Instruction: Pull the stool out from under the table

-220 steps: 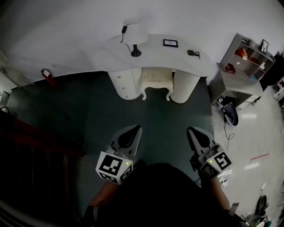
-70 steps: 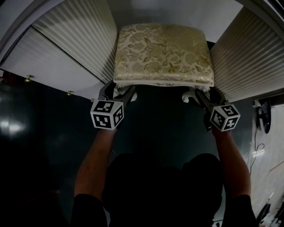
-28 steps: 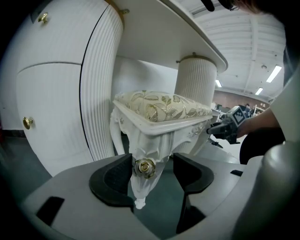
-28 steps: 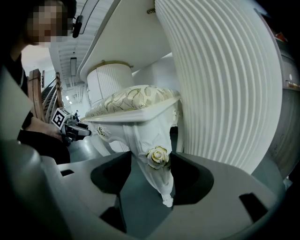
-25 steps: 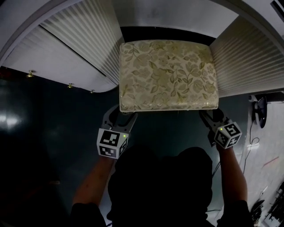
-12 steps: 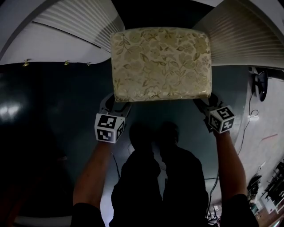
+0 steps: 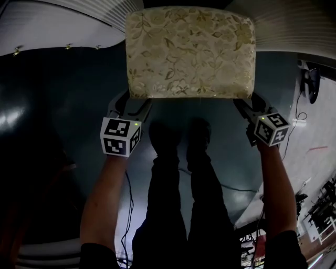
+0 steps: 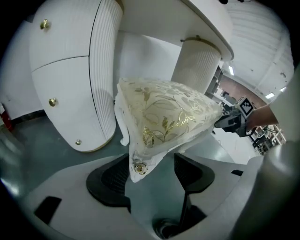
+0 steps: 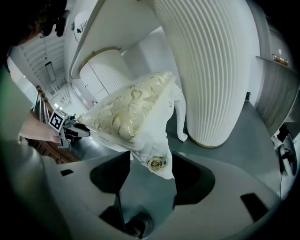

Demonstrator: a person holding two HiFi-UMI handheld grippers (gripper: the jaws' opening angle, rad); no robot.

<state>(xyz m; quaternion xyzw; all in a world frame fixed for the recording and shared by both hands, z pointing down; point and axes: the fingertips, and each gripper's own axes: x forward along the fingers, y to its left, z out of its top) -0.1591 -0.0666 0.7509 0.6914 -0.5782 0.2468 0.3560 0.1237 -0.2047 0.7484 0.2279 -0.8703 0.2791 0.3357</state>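
The stool (image 7: 190,50), with a cream and gold floral cushion, stands on the dark floor clear of the white table's ribbed pedestals (image 7: 63,10). My left gripper (image 7: 128,102) is at its near left corner. In the left gripper view that corner (image 8: 140,161), with a gold rosette, lies between the jaws, which are opening; a gap shows beside the right pad. My right gripper (image 7: 251,107) is at the near right corner. In the right gripper view the rosette corner (image 9: 157,161) fills the space between both pads.
The person's legs and feet (image 7: 178,136) stand just behind the stool. A thin cable (image 7: 210,184) runs over the floor. A dark object (image 7: 311,79) lies at the right. Ribbed table pedestals (image 8: 105,70) (image 9: 211,70) stand behind the stool.
The stool has moved out from between the table's pedestals toward the person, both grippers travelling with it at its near corners. The table has slid toward the top edge of the head view.
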